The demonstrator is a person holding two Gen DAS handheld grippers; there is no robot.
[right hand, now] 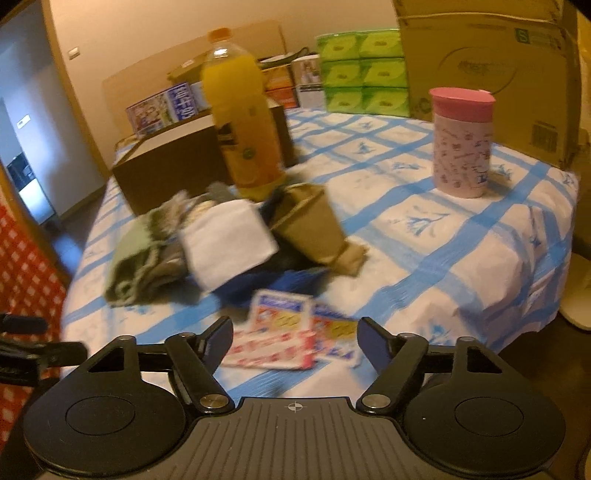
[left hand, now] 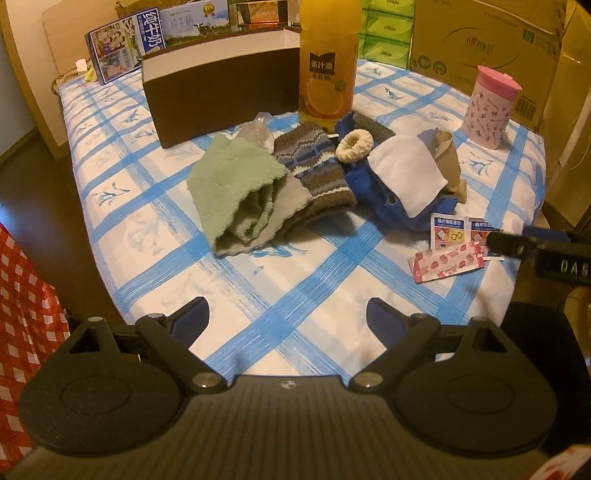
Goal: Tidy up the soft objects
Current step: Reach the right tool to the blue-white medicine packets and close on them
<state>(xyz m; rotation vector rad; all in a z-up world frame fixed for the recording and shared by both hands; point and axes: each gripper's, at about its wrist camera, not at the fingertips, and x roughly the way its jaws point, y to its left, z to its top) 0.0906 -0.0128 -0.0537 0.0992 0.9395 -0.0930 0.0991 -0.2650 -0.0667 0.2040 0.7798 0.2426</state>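
A pile of soft things lies mid-table: a green towel (left hand: 236,192), a striped knit piece (left hand: 314,166), a cream scrunchie (left hand: 355,144), a white cloth (left hand: 404,173) on a blue cloth (left hand: 369,184), and a tan cloth (left hand: 448,162). My left gripper (left hand: 288,317) is open and empty, well short of the pile near the table's front edge. My right gripper (right hand: 295,336) is open and empty, hovering over small packets (right hand: 280,343); the blurred pile with the white cloth (right hand: 225,243) and green towel (right hand: 133,262) lies beyond. The right gripper's finger (left hand: 506,243) shows in the left wrist view.
A brown open box (left hand: 221,88) stands behind the pile, with an orange juice bottle (left hand: 328,62) beside it. A pink lidded cup (left hand: 489,107) stands at the right. Small packets (left hand: 448,251) lie front right. Cardboard boxes (left hand: 487,40) and green tissue packs (left hand: 388,29) line the back.
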